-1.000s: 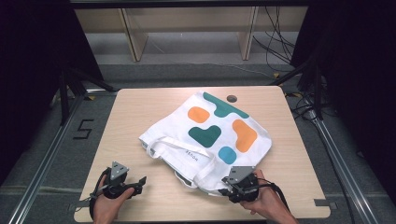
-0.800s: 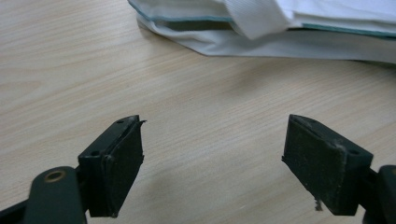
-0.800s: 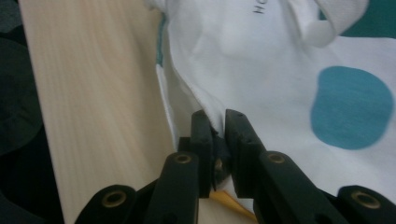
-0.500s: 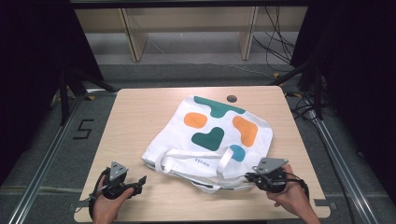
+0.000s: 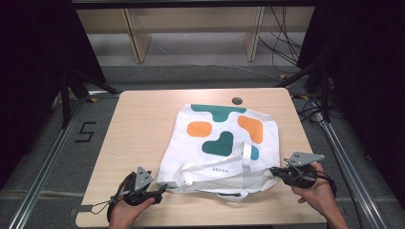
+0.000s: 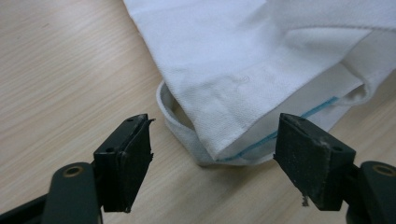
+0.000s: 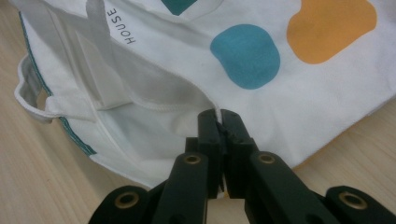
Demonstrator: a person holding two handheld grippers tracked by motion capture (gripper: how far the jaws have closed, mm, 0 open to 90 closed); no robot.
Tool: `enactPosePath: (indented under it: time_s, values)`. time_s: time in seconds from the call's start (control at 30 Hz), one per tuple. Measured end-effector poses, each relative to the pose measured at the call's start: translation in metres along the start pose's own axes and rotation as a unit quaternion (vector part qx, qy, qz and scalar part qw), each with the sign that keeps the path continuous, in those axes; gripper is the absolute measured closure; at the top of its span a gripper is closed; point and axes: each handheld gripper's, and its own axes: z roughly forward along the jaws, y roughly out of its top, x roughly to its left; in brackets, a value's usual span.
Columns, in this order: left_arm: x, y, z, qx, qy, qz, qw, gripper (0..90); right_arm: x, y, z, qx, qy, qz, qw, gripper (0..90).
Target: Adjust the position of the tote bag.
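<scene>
With the right gripper [image 7: 219,122] clamped on the tote bag's [image 5: 224,138] rim, slide the left gripper's [image 6: 212,161] open fingers squarely over the opposite corner before closing.

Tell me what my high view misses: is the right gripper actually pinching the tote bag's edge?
Observer: Yes. In the right gripper view the right gripper is shut on the tote bag, its pads pressed together on the white hem at the mouth.
Operator: Report the left one.
Observer: The left gripper stands open, with the bag's near corner and a loop of handle lying between its jaws, neither pad touching cloth.
Operator: Say what is printed near the opening.
Observer: The word HOUSE runs along the hem, next to a teal blob.
</scene>
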Motion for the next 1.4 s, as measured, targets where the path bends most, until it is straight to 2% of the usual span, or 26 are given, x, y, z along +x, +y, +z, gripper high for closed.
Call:
enactPosePath:
  time_s: [0.03, 0.17, 0.2, 0.27, 0.3, 0.37, 0.4, 0.47, 0.53, 0.57, 0.67, 0.7, 0.77, 0.83, 0.87, 0.93, 0.97, 1.0, 1.17, 1.2, 1.23, 1.27, 1.3, 1.33, 1.37, 1.4]
  values:
    - [-0.003, 0.000, 0.003, 0.003, -0.001, -0.012, 0.9999, 26.0, 0.000, 0.000, 0.000, 0.000, 0.000, 0.000, 1.0000, 88.4]
    - [-0.002, 0.007, 0.010, 0.017, 0.013, 0.012, 0.9997, 27.9, -0.001, 0.000, 0.000, -0.001, 0.003, -0.002, 1.0000, 88.2]
    - [-0.002, 0.009, 0.014, 0.014, 0.010, 0.000, 0.9998, 30.6, 0.001, 0.000, 0.001, 0.003, 0.003, 0.013, 0.9999, 88.0]
    - [0.000, 0.012, 0.018, 0.011, 0.008, 0.013, 0.9998, 32.4, 0.001, 0.000, 0.001, 0.004, 0.004, 0.014, 0.9999, 87.9]
    - [0.000, 0.012, 0.020, 0.004, 0.003, 0.001, 1.0000, 36.5, -0.001, 0.000, 0.001, -0.002, 0.004, 0.009, 0.9999, 87.6]
    - [0.002, 0.015, 0.023, -0.018, -0.004, 0.009, 0.9998, 42.7, -0.002, 0.000, 0.000, -0.003, 0.006, 0.010, 0.9999, 86.9]
    - [0.001, 0.018, 0.025, -0.027, 0.000, 0.004, 0.9996, 52.4, -0.003, -0.001, 0.000, -0.007, 0.000, 0.009, 0.9999, 85.0]
    - [0.000, 0.020, 0.027, -0.031, -0.006, -0.010, 0.9995, 55.6, -0.002, -0.001, -0.001, -0.005, -0.001, 0.010, 0.9999, 83.5]
    - [0.002, 0.021, 0.025, -0.019, -0.007, 0.020, 0.9996, 63.5, -0.002, -0.001, -0.001, -0.007, -0.005, 0.005, 1.0000, 79.6]
    - [0.000, 0.022, 0.027, -0.032, -0.003, 0.010, 0.9994, 66.8, 0.001, -0.001, 0.000, 0.000, -0.005, 0.009, 0.9999, 78.3]
    - [0.000, 0.022, 0.024, -0.032, -0.013, 0.013, 0.9993, 73.4, 0.008, 0.000, 0.005, 0.013, -0.002, -0.016, 0.9998, 74.4]
    - [0.002, 0.022, 0.024, -0.030, -0.014, 0.026, 0.9991, 75.1, 0.011, 0.000, 0.007, 0.017, -0.001, -0.032, 0.9993, 72.5]
    - [0.004, 0.022, 0.023, -0.025, -0.019, 0.036, 0.9989, 77.2, 0.016, 0.001, 0.012, 0.033, -0.006, -0.046, 0.9984, 70.9]
    - [0.004, 0.022, 0.023, -0.024, -0.024, 0.038, 0.9987, 79.0, 0.014, -0.001, 0.015, 0.045, -0.023, -0.078, 0.9957, 72.3]
    - [0.004, 0.023, 0.022, -0.024, -0.025, 0.037, 0.9987, 79.8, 0.017, -0.001, 0.016, 0.044, -0.006, -0.061, 0.9972, 75.9]
    - [0.004, 0.023, 0.020, -0.024, -0.023, 0.042, 0.9986, 81.3, 0.016, -0.002, 0.016, 0.046, -0.005, -0.064, 0.9968, 84.0]
    - [0.002, 0.023, 0.019, -0.031, -0.024, 0.029, 0.9988, 82.3, 0.015, -0.003, 0.015, 0.042, -0.010, -0.061, 0.9972, 86.5]
    - [0.002, 0.024, 0.017, -0.033, -0.024, 0.037, 0.9985, 83.6, 0.014, -0.002, 0.014, 0.034, -0.016, -0.058, 0.9976, 87.3]
    - [-0.002, 0.027, 0.003, -0.054, -0.040, 0.023, 0.9975, 85.2, 0.008, 0.003, 0.001, -0.008, -0.030, -0.058, 0.9978, 87.9]
    - [-0.002, 0.029, -0.001, -0.061, -0.042, 0.048, 0.9961, 85.3, 0.011, 0.004, -0.002, -0.015, -0.022, -0.030, 0.9992, 87.9]
    - [-0.003, 0.030, -0.004, -0.060, -0.042, 0.052, 0.9960, 85.3, 0.011, 0.004, -0.002, -0.015, -0.022, -0.030, 0.9992, 87.9]
    - [-0.005, 0.030, -0.008, -0.062, -0.045, 0.052, 0.9957, 85.4, 0.006, 0.004, -0.003, -0.014, -0.034, -0.061, 0.9974, 87.9]
    - [-0.005, 0.031, -0.011, -0.062, -0.049, 0.054, 0.9954, 85.5, 0.005, 0.004, -0.005, -0.006, -0.047, -0.061, 0.9970, 87.9]
    - [-0.005, 0.033, -0.017, -0.064, -0.051, 0.058, 0.9950, 85.6, 0.006, 0.004, -0.005, -0.013, -0.039, -0.057, 0.9975, 87.9]
    - [-0.006, 0.034, -0.020, -0.069, -0.049, 0.055, 0.9949, 85.7, 0.011, 0.004, -0.005, -0.022, -0.022, -0.029, 0.9991, 87.9]
    - [-0.006, 0.037, -0.024, -0.072, -0.049, 0.056, 0.9947, 85.7, 0.012, 0.006, -0.007, -0.024, -0.023, -0.032, 0.9989, 87.9]
